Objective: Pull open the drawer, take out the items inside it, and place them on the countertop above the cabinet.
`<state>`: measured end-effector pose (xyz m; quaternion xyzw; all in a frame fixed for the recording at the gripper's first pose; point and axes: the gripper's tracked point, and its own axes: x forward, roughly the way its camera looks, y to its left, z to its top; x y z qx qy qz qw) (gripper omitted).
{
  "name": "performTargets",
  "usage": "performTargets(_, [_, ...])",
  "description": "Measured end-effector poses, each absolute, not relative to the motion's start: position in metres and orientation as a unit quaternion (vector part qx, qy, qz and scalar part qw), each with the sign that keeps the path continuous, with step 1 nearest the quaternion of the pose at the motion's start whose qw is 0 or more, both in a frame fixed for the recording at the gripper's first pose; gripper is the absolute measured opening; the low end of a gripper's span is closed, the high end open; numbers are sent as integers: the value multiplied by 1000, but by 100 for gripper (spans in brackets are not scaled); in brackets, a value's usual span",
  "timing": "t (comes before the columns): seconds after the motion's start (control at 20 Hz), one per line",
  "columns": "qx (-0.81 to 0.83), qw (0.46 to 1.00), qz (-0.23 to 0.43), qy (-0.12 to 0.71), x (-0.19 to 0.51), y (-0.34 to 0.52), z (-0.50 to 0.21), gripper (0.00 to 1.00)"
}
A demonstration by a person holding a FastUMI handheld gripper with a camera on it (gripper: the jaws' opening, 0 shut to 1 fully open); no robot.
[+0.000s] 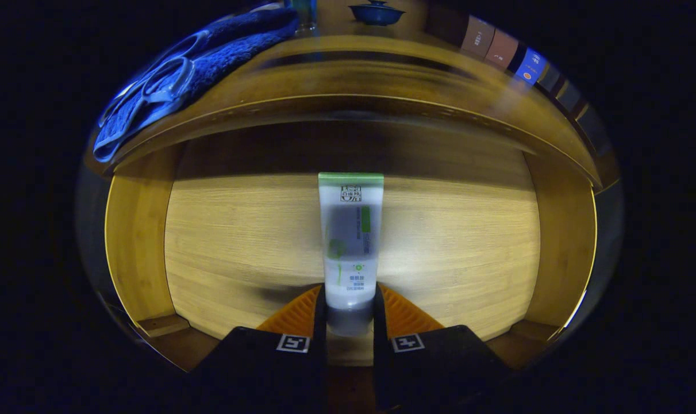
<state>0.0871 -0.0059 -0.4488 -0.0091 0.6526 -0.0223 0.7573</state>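
A white tube (350,241) with a green crimped end and a grey cap lies lengthwise over the wooden floor of the open drawer (457,247). My gripper (350,313) is shut on the tube's cap end, with both fingers pressing its sides. The tube points away from me toward the drawer's back. Beyond the drawer, the wooden countertop (348,63) of the cabinet curves across the scene. The tube looks slightly blurred.
A blue towel (210,63) with scissors (164,86) on it lies on the countertop's left part. A dark blue lidded bowl (376,12) stands at its far side. Several small boxes (500,49) line the right. Wooden drawer walls (132,247) rise on both sides.
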Motion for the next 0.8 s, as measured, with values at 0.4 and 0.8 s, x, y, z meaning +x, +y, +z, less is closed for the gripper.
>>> performTargets(0.4, [10,788,-3,616,64,0,-399,37])
performTargets(0.8, [4,844,13,535,75,-3,-312,36])
